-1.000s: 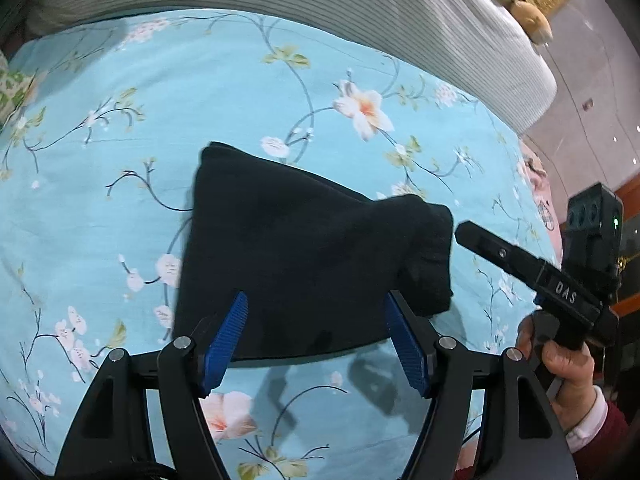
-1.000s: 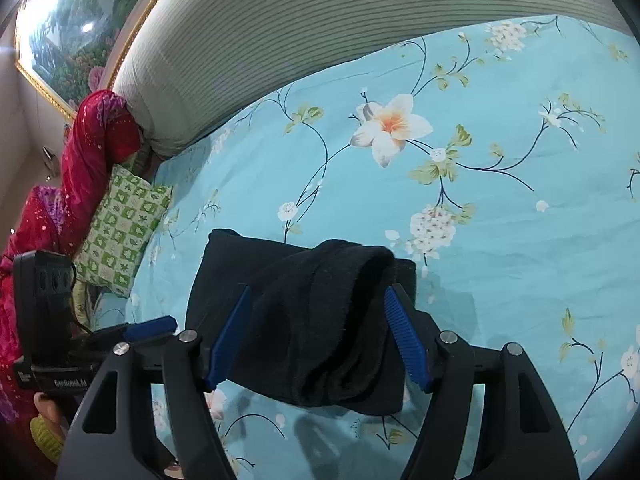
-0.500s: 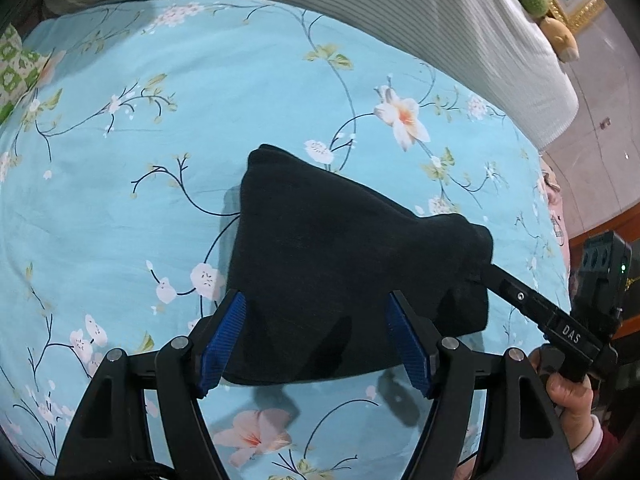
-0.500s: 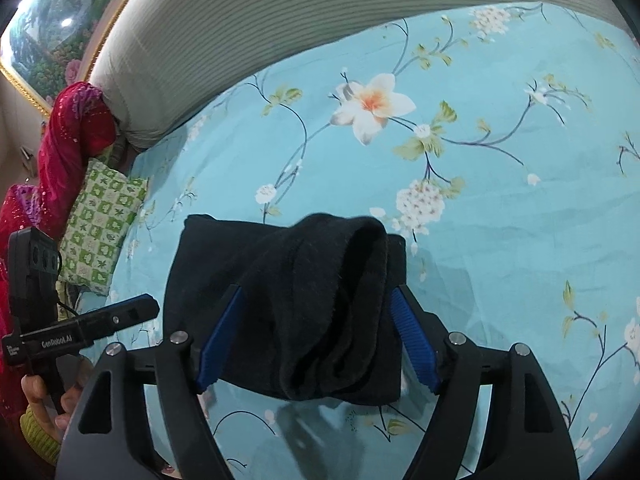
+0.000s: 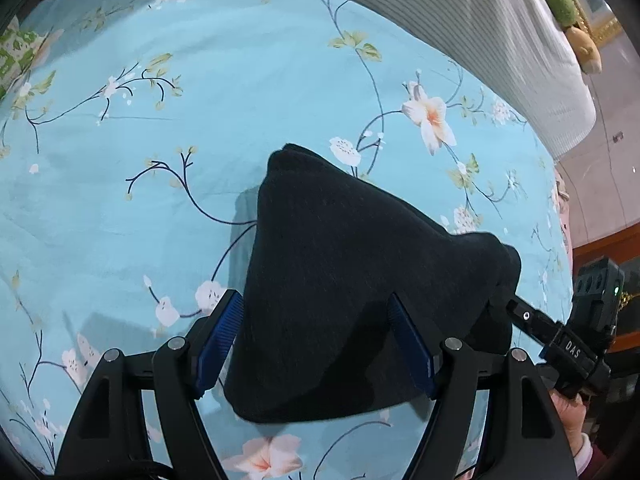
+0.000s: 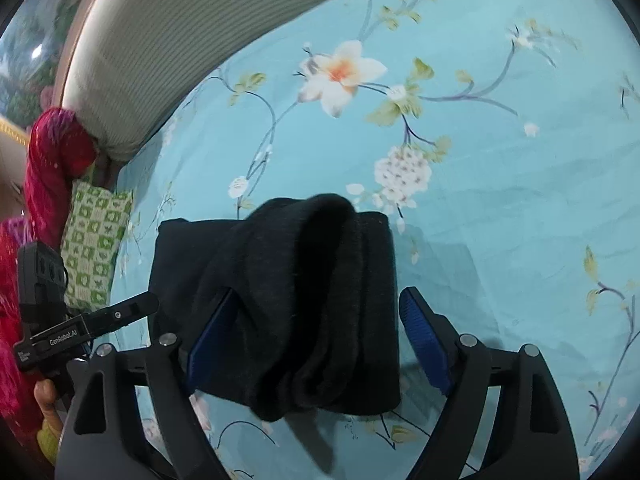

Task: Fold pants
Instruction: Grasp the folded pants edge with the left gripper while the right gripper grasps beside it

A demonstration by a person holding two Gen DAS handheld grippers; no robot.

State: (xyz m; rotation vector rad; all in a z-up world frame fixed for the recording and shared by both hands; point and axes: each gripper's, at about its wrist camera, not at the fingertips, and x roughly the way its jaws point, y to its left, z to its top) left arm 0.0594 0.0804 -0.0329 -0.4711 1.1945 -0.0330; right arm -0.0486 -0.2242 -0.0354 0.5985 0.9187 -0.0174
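Note:
The black pants (image 5: 344, 280) lie folded into a compact bundle on the blue floral bedsheet (image 5: 160, 120). My left gripper (image 5: 316, 344) is open, its blue pads on either side of the bundle's near edge. In the right wrist view the pants (image 6: 288, 296) show a rolled, bulging fold on top. My right gripper (image 6: 316, 340) is open and straddles the bundle's near end, its left pad against the cloth. The right gripper also shows in the left wrist view (image 5: 560, 344), at the bundle's right end. The left gripper shows in the right wrist view (image 6: 92, 324), beside the bundle's left edge.
A striped grey headboard cushion (image 6: 192, 36) runs along the far side of the bed. A green-patterned pillow (image 6: 96, 248) and red cloth (image 6: 52, 168) lie at the left. A plush toy (image 5: 568, 12) sits at the far right.
Both grippers have moved in closer over the bundle. The pants now fill more of each view, and the right gripper has slid against the bundle's right end.

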